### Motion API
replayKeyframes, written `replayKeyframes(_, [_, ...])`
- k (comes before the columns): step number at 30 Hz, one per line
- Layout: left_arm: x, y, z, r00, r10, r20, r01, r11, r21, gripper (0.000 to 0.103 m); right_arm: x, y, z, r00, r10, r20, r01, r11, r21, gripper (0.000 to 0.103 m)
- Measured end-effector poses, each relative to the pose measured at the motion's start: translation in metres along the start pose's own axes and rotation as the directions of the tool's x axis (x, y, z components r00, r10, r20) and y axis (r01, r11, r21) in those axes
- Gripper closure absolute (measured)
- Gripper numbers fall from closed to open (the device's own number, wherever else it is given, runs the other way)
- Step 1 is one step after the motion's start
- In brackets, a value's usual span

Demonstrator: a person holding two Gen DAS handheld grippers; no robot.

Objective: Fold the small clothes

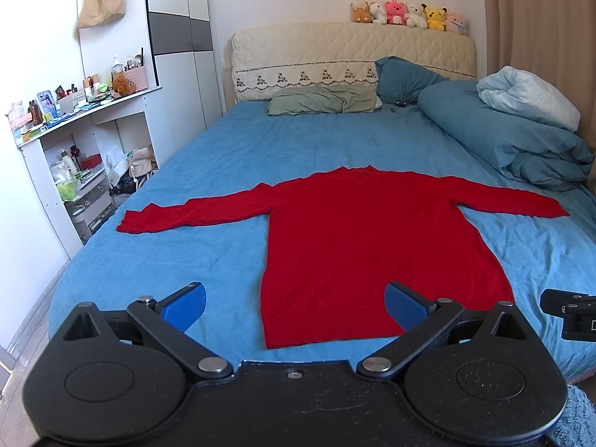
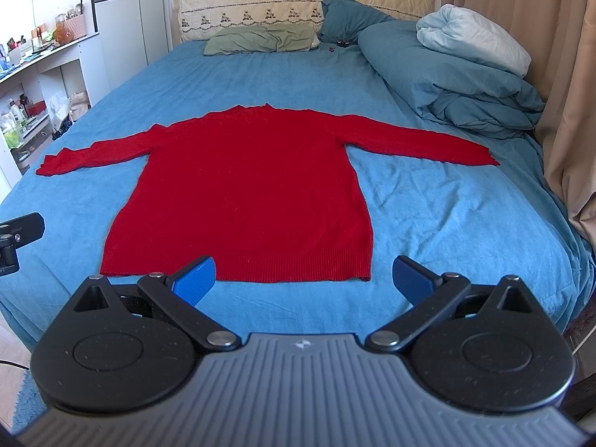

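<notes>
In the left wrist view, a cluttered white shelf unit [image 1: 85, 123] stands along the left edge, with a beige bag [image 1: 100, 3] hanging on the wall above it. Right of that lies the bed's blue sheet [image 1: 208, 156], and spread flat across the middle of the frame is the red sweater [image 1: 350, 231] — sleeves stretched out to either side, hem toward the bottom of the frame. The left gripper [image 1: 296, 307] hangs at lower centre with its blue pads set wide apart, holding nothing. A row of plush toys [image 1: 408, 15] sits on the headboard at upper right, above a folded blue duvet [image 1: 521, 141]. In the right wrist view the red sweater [image 2: 253, 186] again fills the centre, and the right gripper [image 2: 303, 279] spreads wide below its hem — empty, just clear of the fabric.
</notes>
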State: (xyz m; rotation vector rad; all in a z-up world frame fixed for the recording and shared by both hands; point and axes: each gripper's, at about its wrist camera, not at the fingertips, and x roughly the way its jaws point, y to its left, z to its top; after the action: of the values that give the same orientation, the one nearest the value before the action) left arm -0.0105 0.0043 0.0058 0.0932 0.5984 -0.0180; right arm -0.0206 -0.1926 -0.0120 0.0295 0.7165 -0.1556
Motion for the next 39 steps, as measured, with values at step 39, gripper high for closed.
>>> replayKeyframes(39, [0.263, -0.220, 0.187, 0.948, -0.316, -0.025, 0.315, 0.930, 0.191, 0.000, 0.211, -0.256, 0.119, 0.917, -0.395, 0.062, 0.336, 0.845, 0.416, 0.000])
